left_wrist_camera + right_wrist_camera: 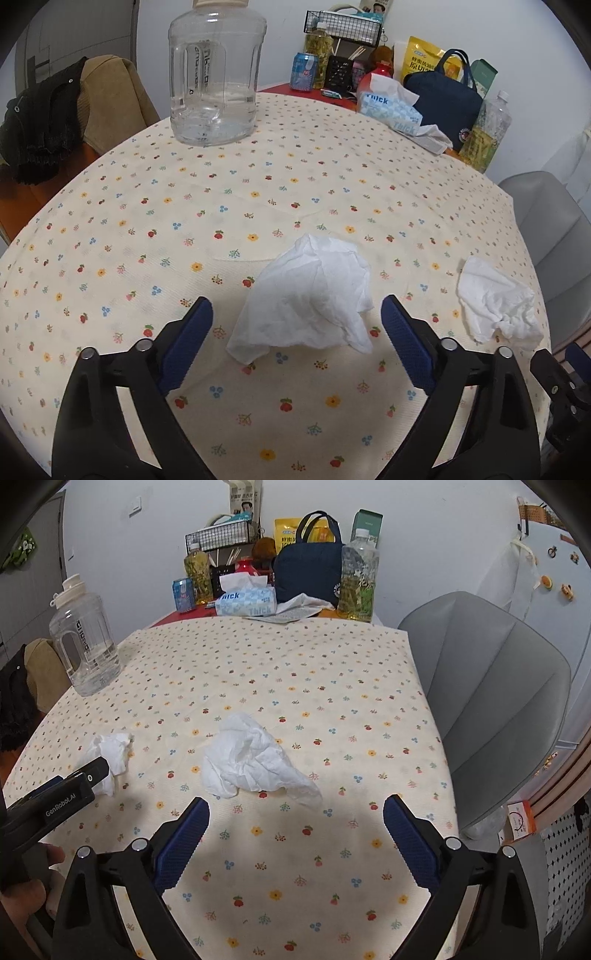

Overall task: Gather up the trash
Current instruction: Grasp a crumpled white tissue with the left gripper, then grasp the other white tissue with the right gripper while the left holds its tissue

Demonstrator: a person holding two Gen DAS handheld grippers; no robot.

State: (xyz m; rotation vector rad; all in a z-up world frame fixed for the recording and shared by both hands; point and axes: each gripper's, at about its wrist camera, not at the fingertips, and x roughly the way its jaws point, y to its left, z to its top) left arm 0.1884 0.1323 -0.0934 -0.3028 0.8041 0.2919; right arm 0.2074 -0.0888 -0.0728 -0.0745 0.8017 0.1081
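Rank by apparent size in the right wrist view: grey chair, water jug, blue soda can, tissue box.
1. grey chair
2. water jug
3. tissue box
4. blue soda can

Nearness enlarges the chair and jug somewhat.

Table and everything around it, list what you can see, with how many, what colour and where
crumpled tissue: two, white, near edge of the table; one ahead of each gripper, second one
tablecloth: one, cream with small flowers, covers the table
water jug: one, clear, nearly empty, far left
tissue box: one, blue and white, far side
drink can: one, blue, far side
lunch bag: one, navy, far side
bottles with yellow contents: two, clear, far side
wire basket: one, black, at the wall
chair: one, grey, right of table
left gripper: black with blue pads, open, tissue ahead
right gripper: same colours, open, empty
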